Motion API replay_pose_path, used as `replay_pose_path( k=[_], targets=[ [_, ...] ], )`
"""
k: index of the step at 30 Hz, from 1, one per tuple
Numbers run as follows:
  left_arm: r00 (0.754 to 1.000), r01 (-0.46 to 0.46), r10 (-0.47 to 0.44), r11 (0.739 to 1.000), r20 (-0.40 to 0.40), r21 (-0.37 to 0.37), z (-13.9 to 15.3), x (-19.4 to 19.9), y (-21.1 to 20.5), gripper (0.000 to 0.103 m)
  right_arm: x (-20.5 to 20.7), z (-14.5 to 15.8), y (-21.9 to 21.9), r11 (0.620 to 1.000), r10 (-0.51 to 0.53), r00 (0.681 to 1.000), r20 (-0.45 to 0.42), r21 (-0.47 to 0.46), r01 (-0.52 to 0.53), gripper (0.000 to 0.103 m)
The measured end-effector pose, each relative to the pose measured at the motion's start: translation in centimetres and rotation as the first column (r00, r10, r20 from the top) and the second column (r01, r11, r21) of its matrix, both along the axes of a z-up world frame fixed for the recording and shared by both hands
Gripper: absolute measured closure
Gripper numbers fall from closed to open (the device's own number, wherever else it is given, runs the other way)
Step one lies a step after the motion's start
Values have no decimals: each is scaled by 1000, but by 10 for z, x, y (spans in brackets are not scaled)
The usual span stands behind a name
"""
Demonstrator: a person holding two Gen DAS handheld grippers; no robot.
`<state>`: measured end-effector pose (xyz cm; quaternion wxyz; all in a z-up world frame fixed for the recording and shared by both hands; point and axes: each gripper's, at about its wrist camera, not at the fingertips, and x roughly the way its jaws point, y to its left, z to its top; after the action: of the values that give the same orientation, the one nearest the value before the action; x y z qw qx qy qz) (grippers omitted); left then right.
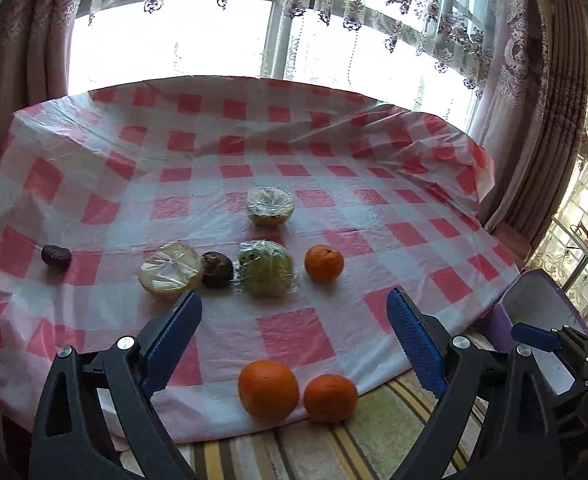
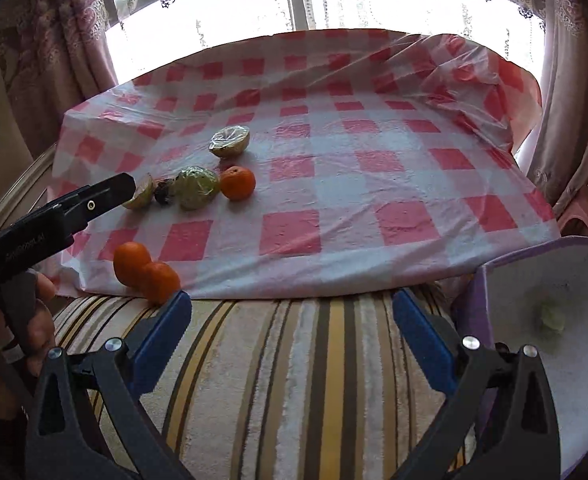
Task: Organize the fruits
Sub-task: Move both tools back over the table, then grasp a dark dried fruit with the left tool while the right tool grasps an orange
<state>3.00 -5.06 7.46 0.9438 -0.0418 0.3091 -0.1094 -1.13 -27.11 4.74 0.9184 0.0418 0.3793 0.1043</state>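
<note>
Checkered-cloth surface (image 1: 302,332) by curtained window (image 1: 213,52), purple bin (image 2: 574,340) holding pale scrap (image 2: 552,316); both grippers' fingers (image 1: 175,336) spread, empty.

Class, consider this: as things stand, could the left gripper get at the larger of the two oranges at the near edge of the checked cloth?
Probably yes. The left gripper is open and empty, and the larger orange lies between its fingers' lines, with bare checked cloth ahead. Only the smaller orange beside it, seemingly touching, might crowd one finger.
</note>
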Motion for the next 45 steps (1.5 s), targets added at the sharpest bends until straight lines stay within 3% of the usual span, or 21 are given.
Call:
replay_pose_path(
  k=[11, 24, 30, 37, 39, 45],
  targets=[
    [985, -167, 167, 986, -35, 17, -9, 6, 76, 13, 14, -8, 50, 993, 114, 993, -29, -14, -115, 2],
    [946, -301, 308, 951, -100, 75, -16, 24, 136, 14, 35, -21, 98, 971, 227, 969, -92, -55, -233, 14],
    [930, -330, 343, 937, -131, 111, -23, 40, 160, 14, 41, -26, 111, 966, 236, 965, -116, -84, -246, 19],
    [928, -316, 335, 939, -162, 133, -26, 64, 177, 21, 44, -31, 121, 960, 235, 965, -117, -130, -249, 29],
    [925, -315, 334, 941, -183, 124, -29, 73, 184, 28, 44, -32, 123, 959, 234, 965, -118, -133, -249, 29],
    [921, -300, 333, 937, -203, 177, -34, 97, 195, 34, 44, -33, 127, 959, 231, 966, -115, -143, -246, 32]
  ],
)
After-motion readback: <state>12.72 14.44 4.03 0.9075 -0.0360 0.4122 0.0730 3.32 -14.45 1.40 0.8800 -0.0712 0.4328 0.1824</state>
